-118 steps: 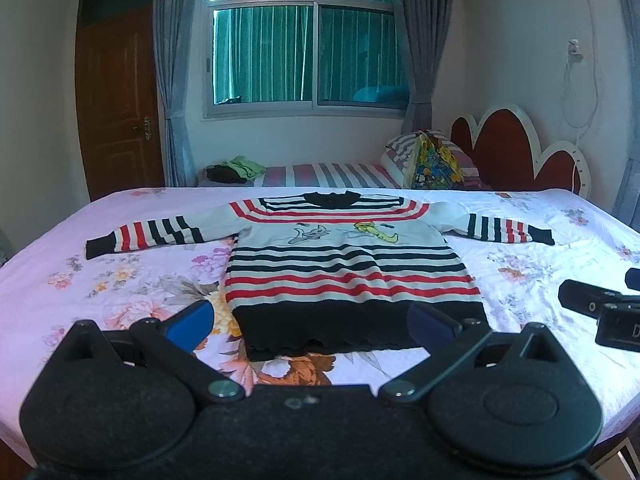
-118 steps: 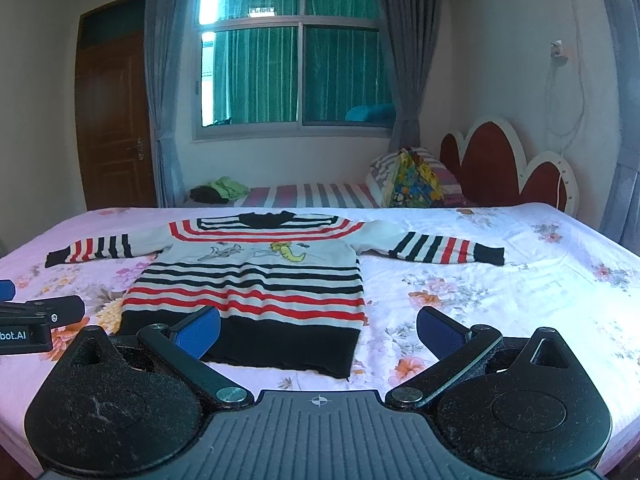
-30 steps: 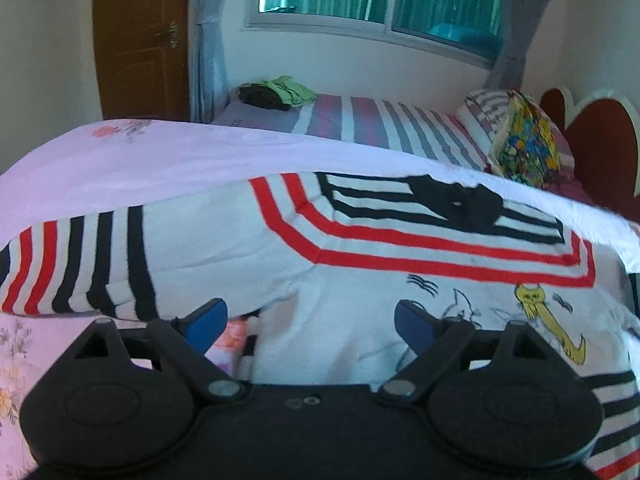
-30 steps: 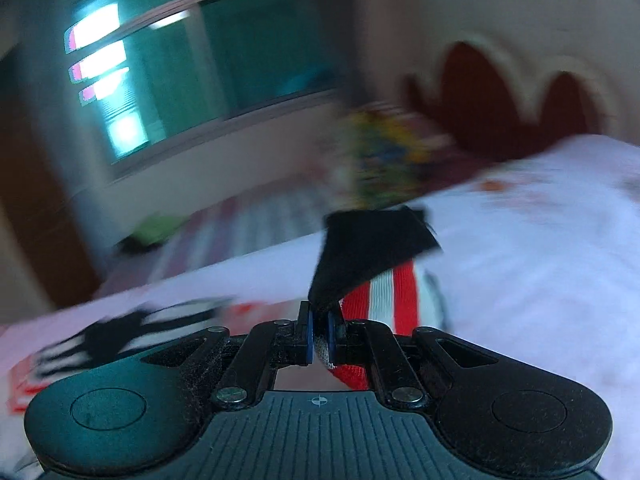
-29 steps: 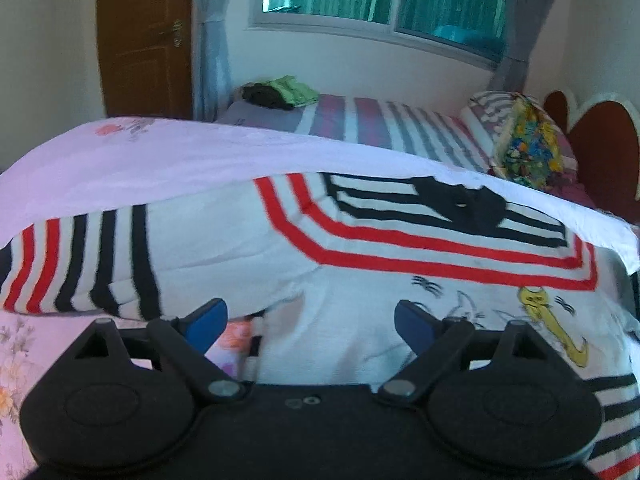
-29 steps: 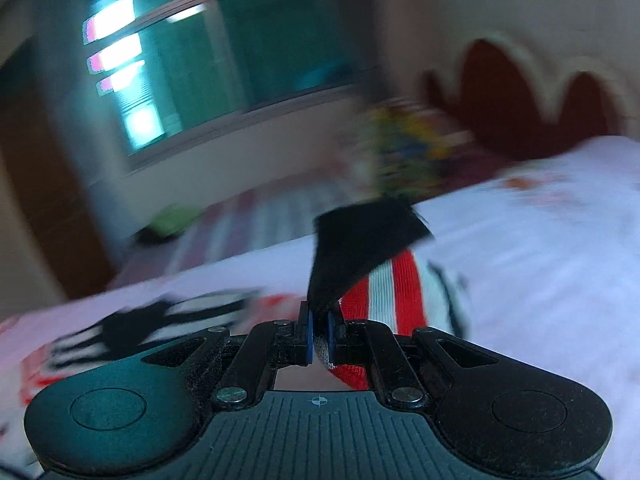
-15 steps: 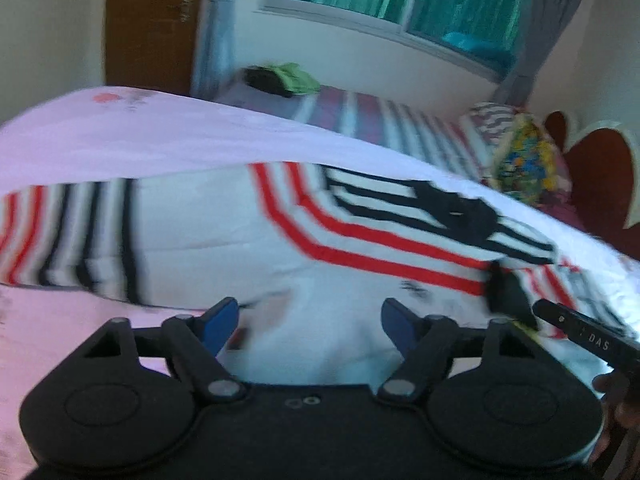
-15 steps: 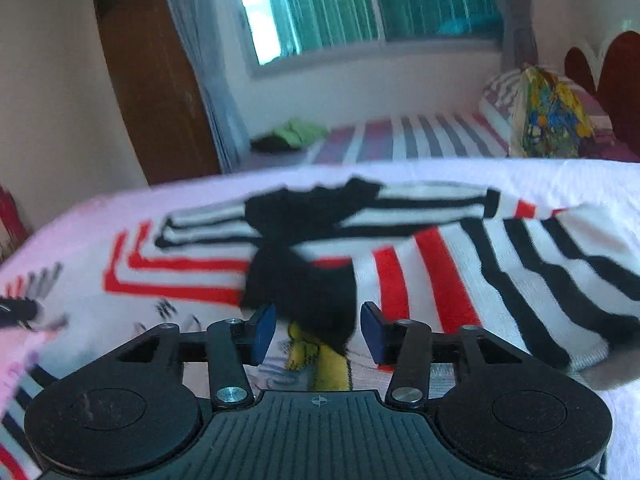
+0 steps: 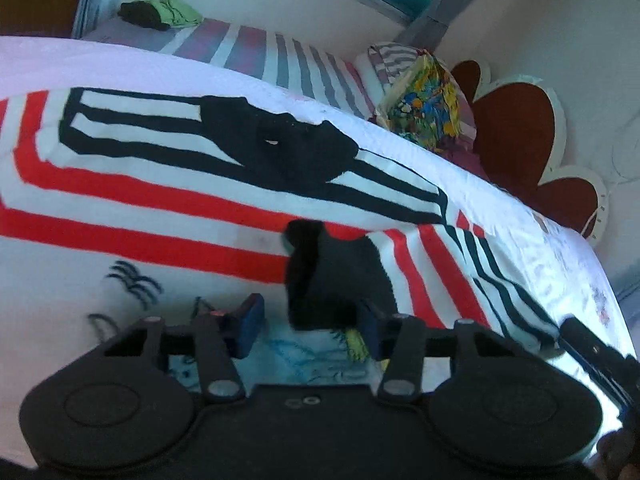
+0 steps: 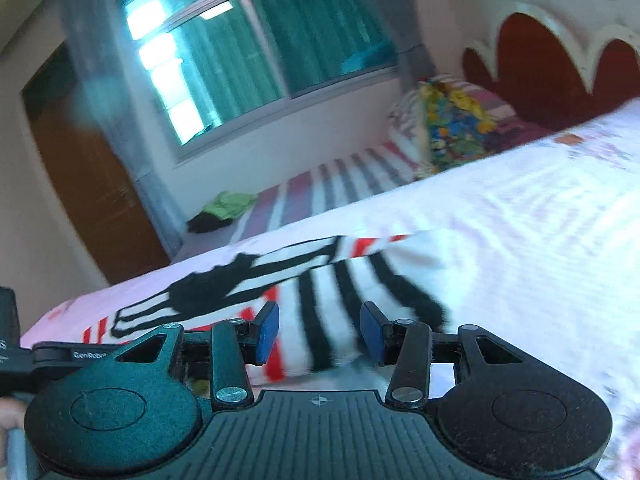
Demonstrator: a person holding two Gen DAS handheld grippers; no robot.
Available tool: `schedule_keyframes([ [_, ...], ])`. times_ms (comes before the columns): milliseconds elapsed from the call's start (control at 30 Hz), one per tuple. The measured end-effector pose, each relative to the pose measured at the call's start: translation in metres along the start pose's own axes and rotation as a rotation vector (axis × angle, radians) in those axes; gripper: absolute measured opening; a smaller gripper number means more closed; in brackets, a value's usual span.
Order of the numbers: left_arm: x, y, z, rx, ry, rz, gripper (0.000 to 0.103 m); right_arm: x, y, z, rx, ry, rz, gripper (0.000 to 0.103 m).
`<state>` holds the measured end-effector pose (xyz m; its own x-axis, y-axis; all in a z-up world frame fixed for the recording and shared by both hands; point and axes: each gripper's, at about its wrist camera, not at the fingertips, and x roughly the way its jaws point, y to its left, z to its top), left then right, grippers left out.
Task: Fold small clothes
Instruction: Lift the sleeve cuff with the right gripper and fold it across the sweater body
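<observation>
Sweater (image 9: 168, 208): lying flat on the bed (image 10: 540, 208), its right sleeve (image 9: 436, 264) folded across the chest, black cuff (image 9: 340, 280) uppermost.
Left gripper (image 9: 308, 326): jaws closing, hovering over the cuff, pads not pressing it.
Right gripper (image 10: 320, 334): jaws parted, holding nothing, striped sleeve lying beyond them.

White lettering reading "GenRobo", cut off by the right gripper's own body, stands on the black bar of the left gripper (image 10: 60, 356). Nothing else in either view can be read.
</observation>
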<state>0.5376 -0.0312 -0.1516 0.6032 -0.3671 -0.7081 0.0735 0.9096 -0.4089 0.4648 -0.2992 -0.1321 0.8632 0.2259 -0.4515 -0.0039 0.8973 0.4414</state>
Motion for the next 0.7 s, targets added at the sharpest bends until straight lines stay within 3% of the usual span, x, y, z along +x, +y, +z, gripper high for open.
schedule_keyframes([
  [67, 0.006, -0.003, 0.003, -0.008, 0.004, -0.01, 0.042, -0.007, -0.015, 0.002, 0.077, -0.01, -0.026, 0.046],
  [100, 0.009, -0.003, 0.004, -0.016, 0.009, -0.011, 0.023, -0.01, -0.023, 0.003, 0.126, -0.014, -0.035, 0.046],
  [133, 0.012, -0.002, 0.007, -0.026, 0.016, -0.001, 0.009, -0.012, -0.028, 0.004, 0.164, -0.013, -0.033, 0.046],
  [167, 0.011, 0.002, 0.011, -0.034, 0.019, -0.005, 0.005, -0.016, -0.034, 0.006, 0.199, -0.012, -0.033, 0.046],
  [267, -0.01, 0.007, 0.021, -0.01, -0.047, -0.026, 0.005, -0.026, -0.044, 0.012, 0.287, -0.014, -0.009, 0.046],
  [400, -0.045, 0.022, 0.037, 0.049, -0.117, 0.008, 0.005, -0.041, -0.054, 0.019, 0.388, -0.023, 0.029, 0.046],
  [700, -0.058, 0.071, 0.031, 0.026, -0.096, 0.063, 0.005, -0.024, -0.062, 0.0, 0.615, 0.063, 0.142, 0.046],
])
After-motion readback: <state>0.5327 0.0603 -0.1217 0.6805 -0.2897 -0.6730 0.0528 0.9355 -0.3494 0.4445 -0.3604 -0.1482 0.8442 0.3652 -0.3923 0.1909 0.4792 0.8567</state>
